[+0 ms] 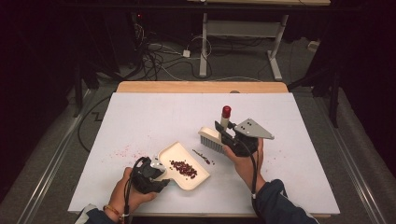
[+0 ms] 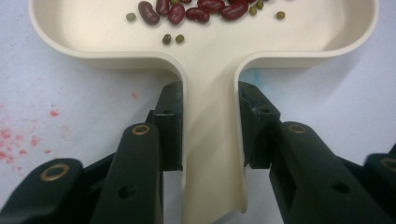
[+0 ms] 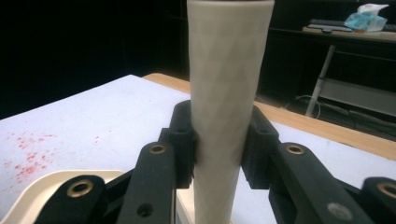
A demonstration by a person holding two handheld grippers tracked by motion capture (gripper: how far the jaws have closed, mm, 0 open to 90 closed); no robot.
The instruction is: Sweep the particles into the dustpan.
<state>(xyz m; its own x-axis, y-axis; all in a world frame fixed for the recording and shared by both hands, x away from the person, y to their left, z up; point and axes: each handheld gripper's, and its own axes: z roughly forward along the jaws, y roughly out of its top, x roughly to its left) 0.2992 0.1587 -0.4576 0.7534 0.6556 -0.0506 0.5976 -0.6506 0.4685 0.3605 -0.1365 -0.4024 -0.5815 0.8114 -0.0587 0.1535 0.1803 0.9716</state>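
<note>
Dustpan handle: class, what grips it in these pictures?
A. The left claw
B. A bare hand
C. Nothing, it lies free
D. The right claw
A. In the left gripper view the left claw presses on both sides of the dustpan handle, while the right claw clamps the brush handle.
</note>
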